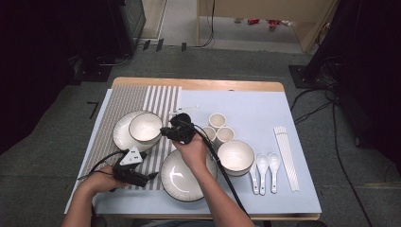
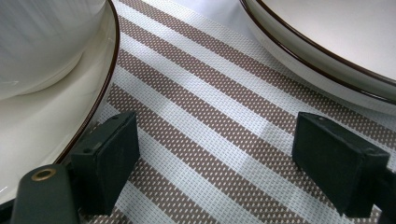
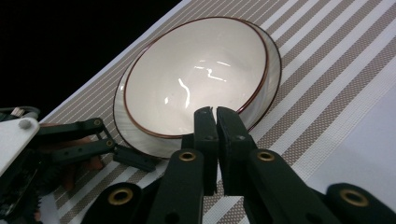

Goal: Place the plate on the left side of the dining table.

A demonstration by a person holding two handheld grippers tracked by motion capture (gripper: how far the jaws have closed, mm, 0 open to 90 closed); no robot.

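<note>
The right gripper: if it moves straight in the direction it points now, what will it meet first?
Probably the bowl on its plate: the right gripper, fingers shut, points at the bowl's near rim. How close they are is unclear.

No text or label seems readable anywhere

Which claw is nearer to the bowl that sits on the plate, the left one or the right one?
Right. The right claw, shut, is at the rim of the bowl. The left claw rests open on the striped mat, below the plate.
</note>
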